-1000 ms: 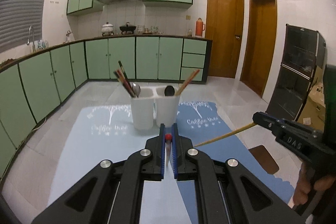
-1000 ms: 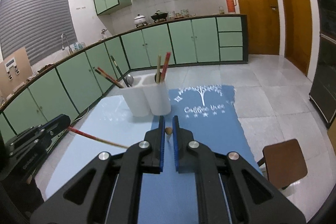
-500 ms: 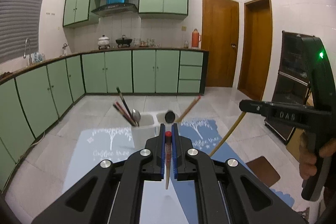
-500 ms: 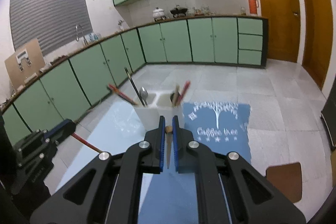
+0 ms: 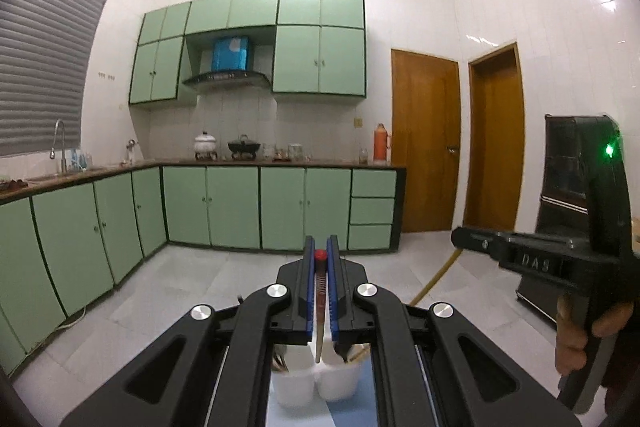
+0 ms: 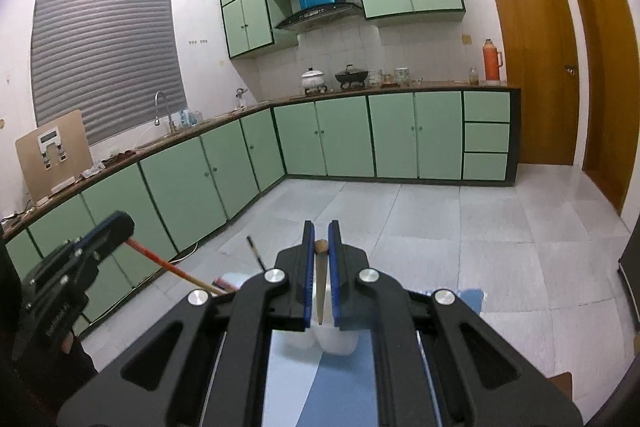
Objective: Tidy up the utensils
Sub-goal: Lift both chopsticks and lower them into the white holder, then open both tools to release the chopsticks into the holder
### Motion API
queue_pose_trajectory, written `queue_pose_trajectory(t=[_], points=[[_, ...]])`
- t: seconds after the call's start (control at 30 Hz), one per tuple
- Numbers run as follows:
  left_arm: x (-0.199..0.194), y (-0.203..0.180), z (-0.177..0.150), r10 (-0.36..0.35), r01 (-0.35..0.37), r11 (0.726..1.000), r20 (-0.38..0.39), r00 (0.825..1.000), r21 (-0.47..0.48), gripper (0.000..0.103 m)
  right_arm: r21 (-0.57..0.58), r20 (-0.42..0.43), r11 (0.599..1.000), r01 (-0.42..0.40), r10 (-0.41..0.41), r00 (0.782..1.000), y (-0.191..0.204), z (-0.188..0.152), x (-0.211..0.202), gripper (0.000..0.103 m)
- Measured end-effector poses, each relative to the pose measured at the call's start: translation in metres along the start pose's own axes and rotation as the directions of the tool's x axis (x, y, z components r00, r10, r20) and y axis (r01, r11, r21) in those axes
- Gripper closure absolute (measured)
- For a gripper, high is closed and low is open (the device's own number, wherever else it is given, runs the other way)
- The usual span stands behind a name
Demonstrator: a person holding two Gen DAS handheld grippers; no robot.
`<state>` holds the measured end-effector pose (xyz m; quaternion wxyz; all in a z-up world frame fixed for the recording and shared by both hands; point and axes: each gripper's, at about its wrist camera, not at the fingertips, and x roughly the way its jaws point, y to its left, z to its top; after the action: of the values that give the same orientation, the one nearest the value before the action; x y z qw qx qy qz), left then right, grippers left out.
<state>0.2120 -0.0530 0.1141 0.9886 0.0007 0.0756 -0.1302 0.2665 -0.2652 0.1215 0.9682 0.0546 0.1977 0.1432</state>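
Note:
My left gripper (image 5: 320,247) is shut on a red-tipped chopstick (image 5: 319,291) that hangs point down over the white two-cup utensil holder (image 5: 316,383). My right gripper (image 6: 321,233) is shut on a plain wooden chopstick (image 6: 320,283), also held above the holder (image 6: 336,341). Each gripper shows in the other's view: the right gripper (image 5: 460,238) with its yellowish stick (image 5: 436,279) slanting down, and the left gripper (image 6: 122,225) with the red stick (image 6: 168,265). A dark chopstick (image 6: 254,251) stands in the holder. My own fingers hide most of the cups.
A blue mat (image 6: 340,387) lies under the holder on the table. Green base cabinets (image 5: 232,211) line the back and left walls, and two wooden doors (image 5: 424,143) stand at the right. A hand (image 5: 576,339) grips the right tool's handle.
Both grippers have risen with their chopsticks still held. The holder and mat have slid down in both views and now sit mostly hidden under the fingers.

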Motion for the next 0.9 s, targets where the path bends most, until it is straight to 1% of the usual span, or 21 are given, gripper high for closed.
queue_pose_trajectory(t=[0.07, 0.17, 0.4, 0.53, 0.8, 0.9], points=[[0.015, 0.003, 0.001, 0.001, -0.001, 1.000, -0.004, 1.000, -0.005, 0.098, 0.003, -0.005, 1.000, 0.009, -0.009, 1.000, -0.004, 0.003, 0.016, 0.097], [0.040, 0.007, -0.006, 0.009, -0.009, 1.000, -0.041, 0.999, -0.005, 0.098, 0.009, -0.038, 1.000, 0.021, -0.021, 0.999, -0.011, 0.001, 0.044, 0.097], [0.089, 0.019, -0.039, 0.028, -0.028, 1.000, -0.136, 0.990, -0.001, 0.098, 0.003, -0.125, 1.000, 0.024, -0.023, 0.992, -0.014, -0.019, 0.096, 0.097], [0.110, 0.026, -0.057, 0.031, -0.032, 0.999, -0.190, 0.981, -0.005, 0.098, -0.001, -0.160, 1.000, 0.016, -0.016, 0.987, -0.011, -0.031, 0.114, 0.097], [0.137, 0.033, -0.082, 0.027, -0.032, 0.999, -0.264, 0.964, -0.013, 0.097, -0.006, -0.216, 1.000, 0.013, -0.014, 0.976, -0.006, -0.053, 0.136, 0.097], [0.145, 0.038, -0.090, 0.028, -0.035, 0.999, -0.299, 0.954, -0.018, 0.096, -0.016, -0.239, 1.000, 0.011, -0.015, 0.971, -0.005, -0.059, 0.142, 0.092]])
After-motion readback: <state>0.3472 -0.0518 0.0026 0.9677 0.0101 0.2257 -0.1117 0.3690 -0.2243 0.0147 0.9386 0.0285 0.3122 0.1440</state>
